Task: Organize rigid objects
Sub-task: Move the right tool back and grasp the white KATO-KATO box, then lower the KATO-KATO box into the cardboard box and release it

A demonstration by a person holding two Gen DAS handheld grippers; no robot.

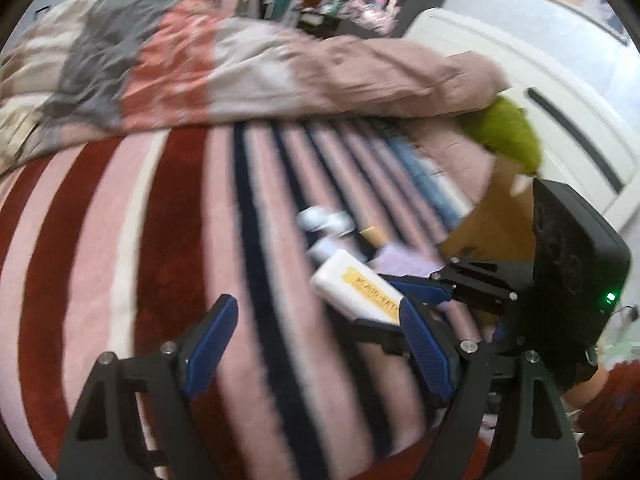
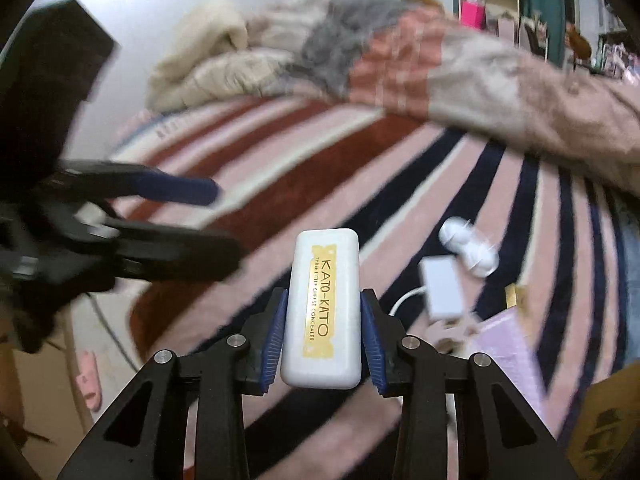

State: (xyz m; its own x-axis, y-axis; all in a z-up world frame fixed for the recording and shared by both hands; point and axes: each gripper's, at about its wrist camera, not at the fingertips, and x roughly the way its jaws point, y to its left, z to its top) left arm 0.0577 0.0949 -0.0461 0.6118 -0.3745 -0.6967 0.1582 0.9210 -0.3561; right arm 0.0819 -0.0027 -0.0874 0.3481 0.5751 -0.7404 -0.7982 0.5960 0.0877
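While the right gripper (image 2: 322, 338) clamps its blue fingers (image 2: 274, 340) on a white case (image 2: 324, 308) whose gold label reads "KATO-KATO, THREE LITTLE CHEESE CONCEALER", raised above the striped bed (image 2: 312, 168), the left gripper (image 1: 316, 348) gapes wide and empty.

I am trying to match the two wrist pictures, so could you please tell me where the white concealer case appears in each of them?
Left wrist view: the white concealer case sits right of centre, low, clamped in the right gripper that reaches in from the right.
Right wrist view: the case stands bottom centre, its long sides pressed between the gripper's blue pads.
Shared landmark: the striped blanket, pink, dark red and navy, lies behind it in both.
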